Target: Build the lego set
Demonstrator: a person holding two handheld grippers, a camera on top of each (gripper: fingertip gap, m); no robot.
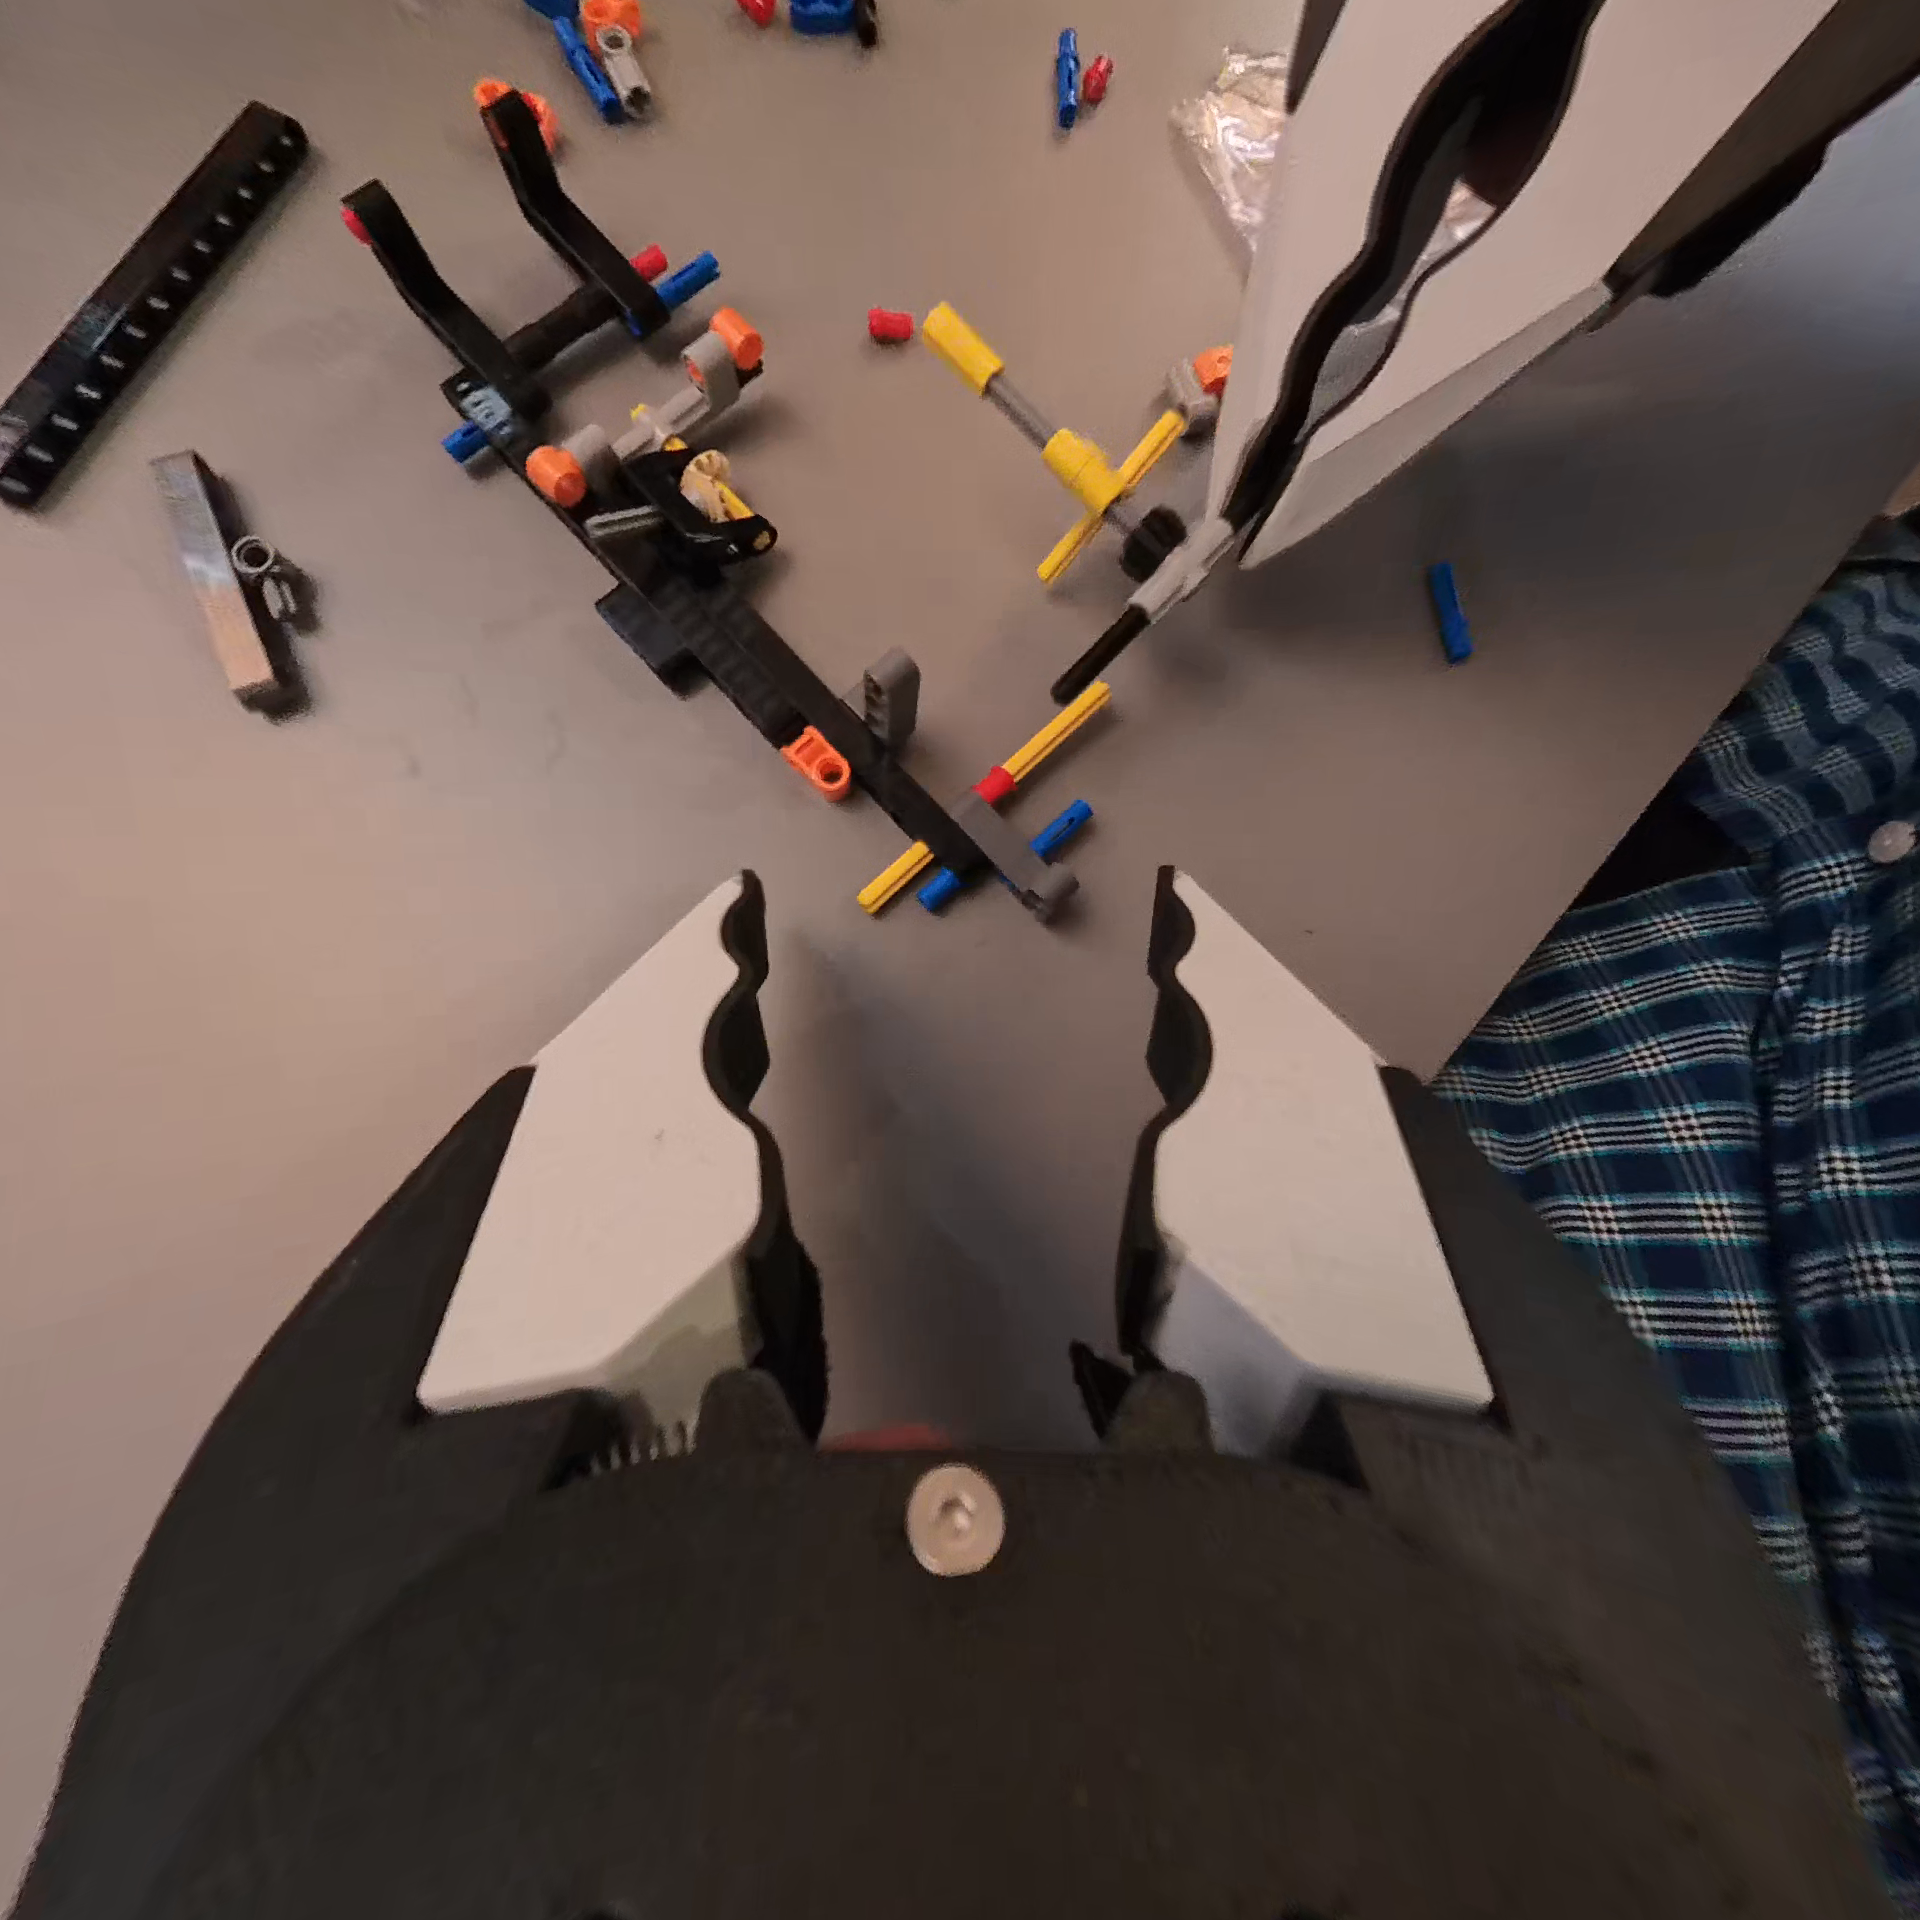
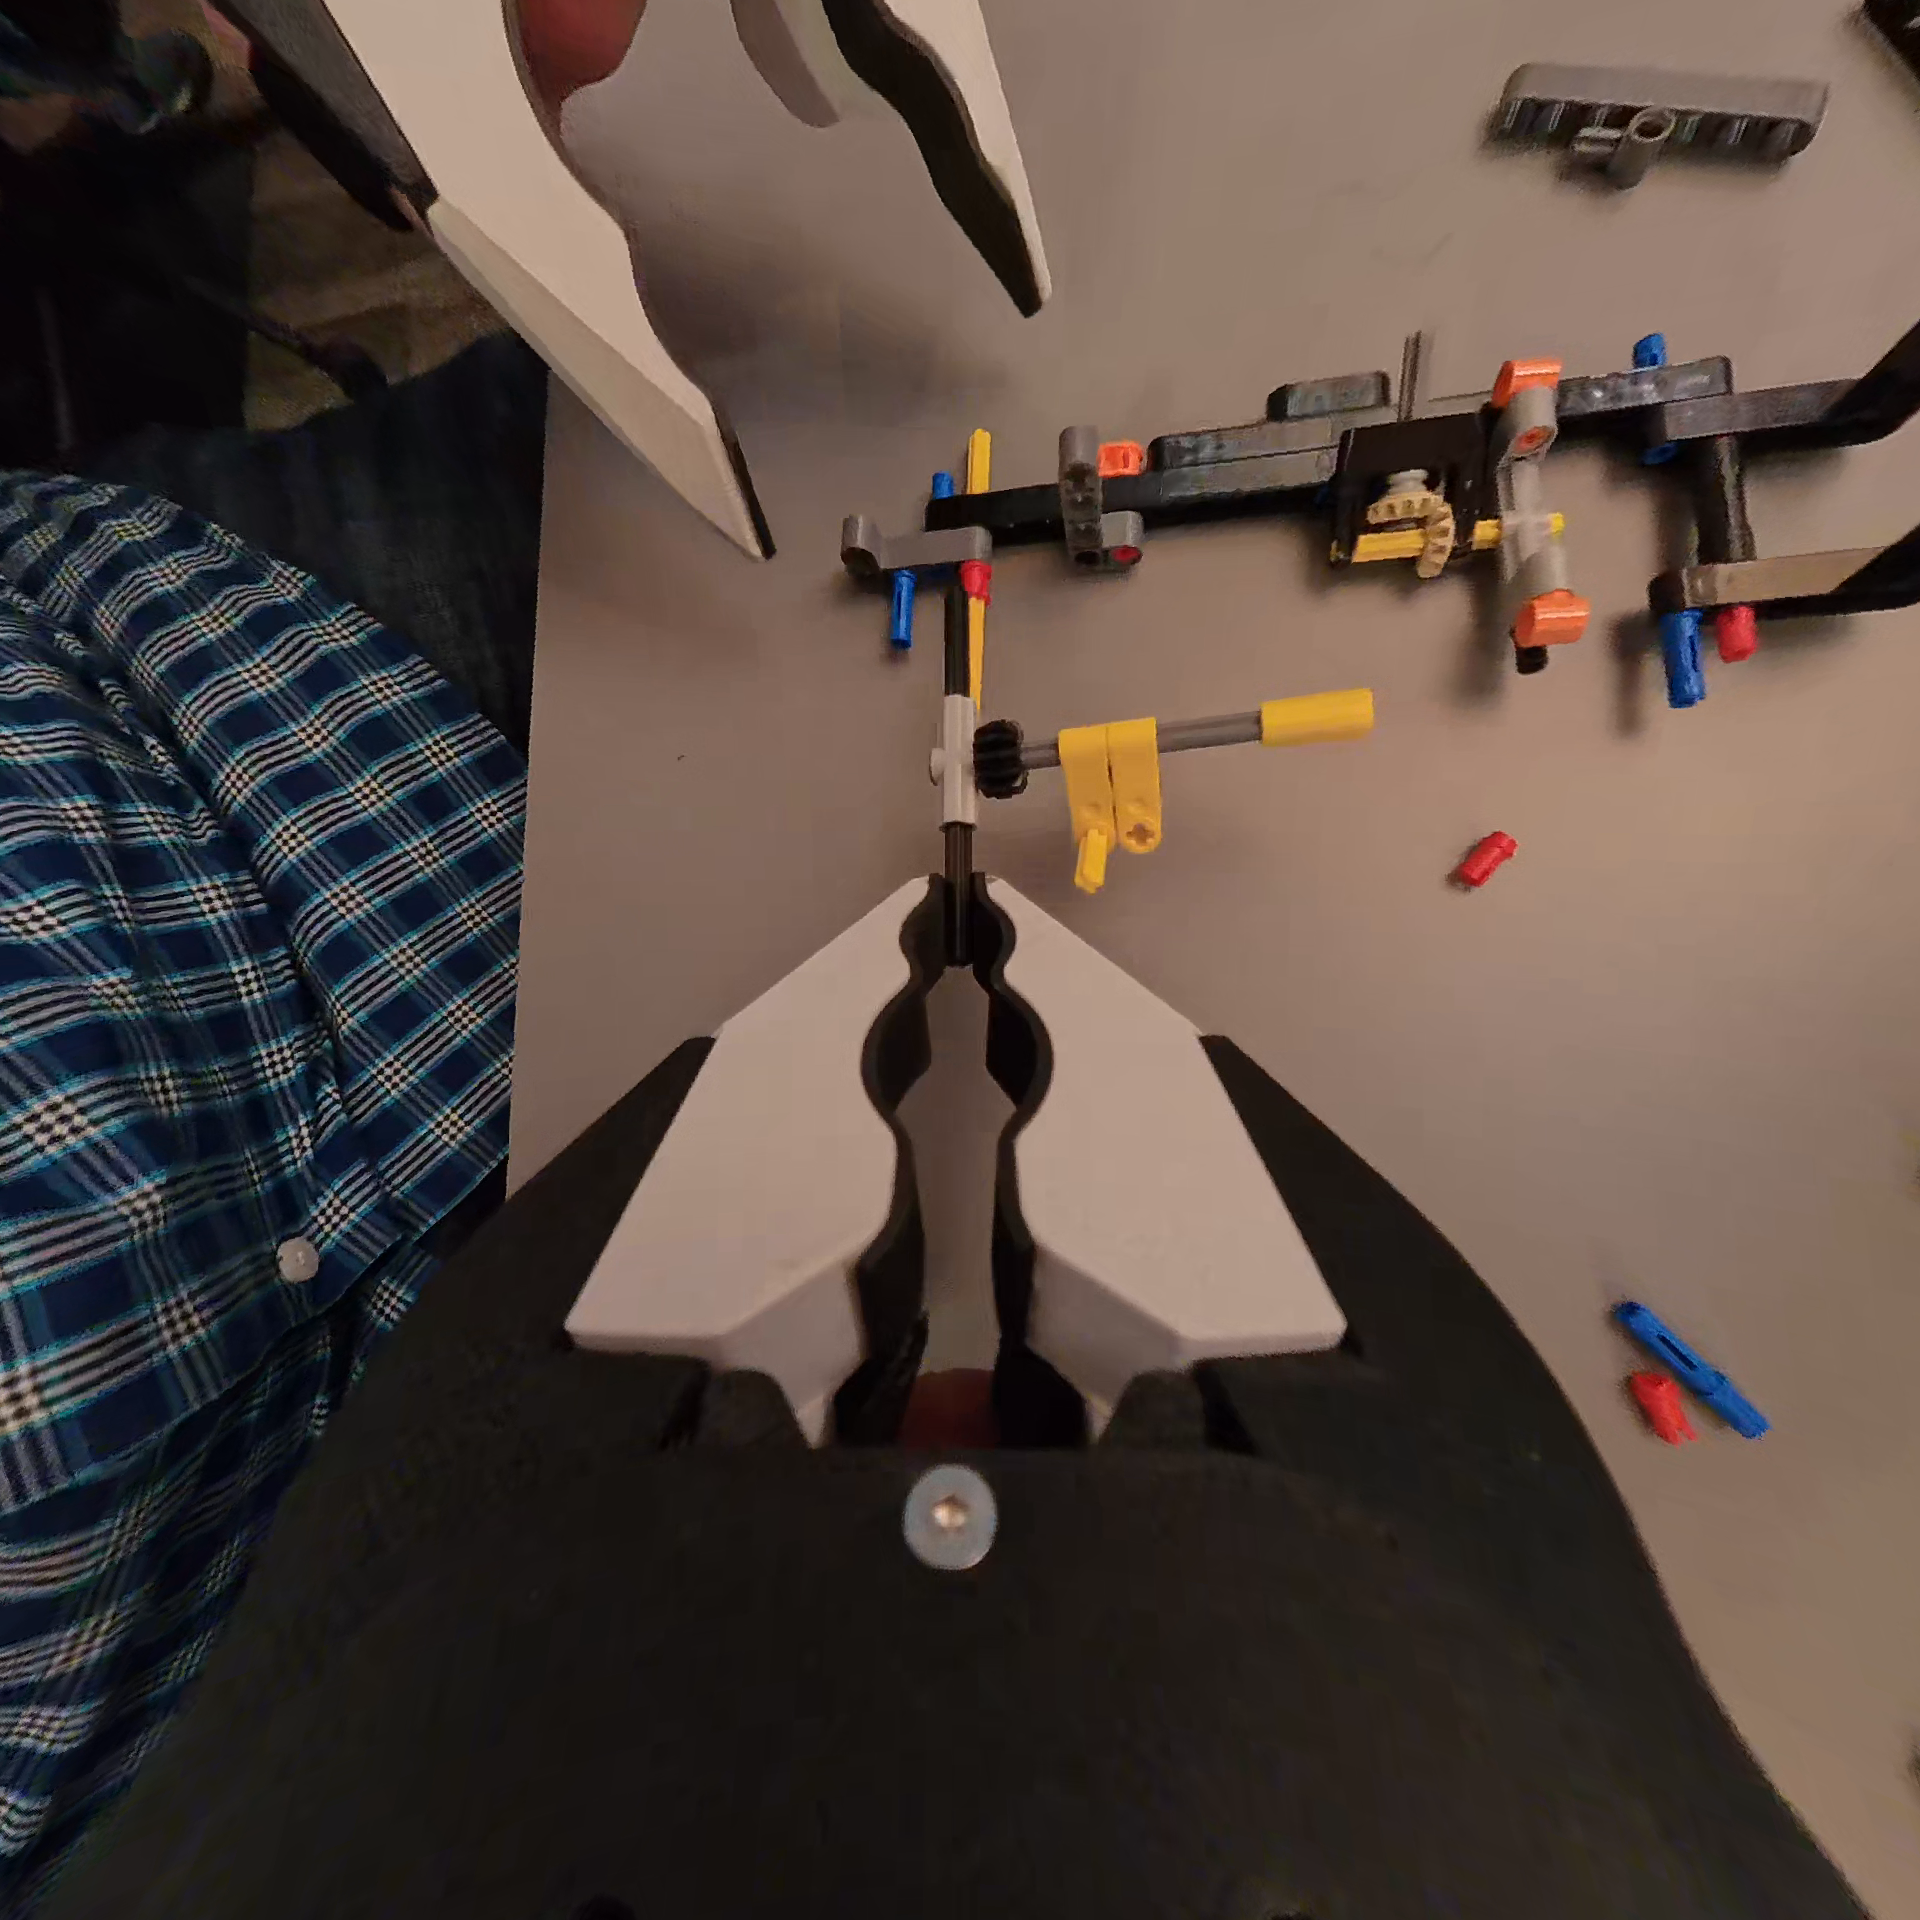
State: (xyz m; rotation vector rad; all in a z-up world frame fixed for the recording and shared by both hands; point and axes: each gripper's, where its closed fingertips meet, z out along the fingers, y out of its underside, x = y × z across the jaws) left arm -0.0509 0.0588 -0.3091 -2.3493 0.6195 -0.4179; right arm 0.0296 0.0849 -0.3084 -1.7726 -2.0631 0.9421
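Note:
A long black Lego frame [image 1: 727, 634] with orange, grey, blue and yellow parts lies on the grey table; it also shows in the right wrist view [image 2: 1226, 483]. My left gripper [image 1: 956, 894] is open and empty, just short of the frame's near end. My right gripper [image 2: 956, 894] is shut on a black axle [image 2: 957, 914]. The axle carries a white connector [image 2: 956, 764], a black gear [image 2: 1000, 758] and a grey cross axle with yellow pieces [image 2: 1112, 774]. In the left wrist view this sub-assembly [image 1: 1081, 457] sits right of the frame, held by the right gripper [image 1: 1221, 540].
Loose parts lie around: a black beam [image 1: 156, 301], a grey beam [image 1: 218, 577], red pins [image 2: 1484, 858] and blue pins [image 2: 1688, 1366], several small pieces at the far edge [image 1: 613, 52], and a plastic bag [image 1: 1231, 135]. A person's plaid shirt [image 1: 1714, 1091] is at the table's edge. Spacing between my two grippers at the tips: around 9 cm. From either gripper's tips it is about 20 cm to the black beam [image 1: 156, 301].

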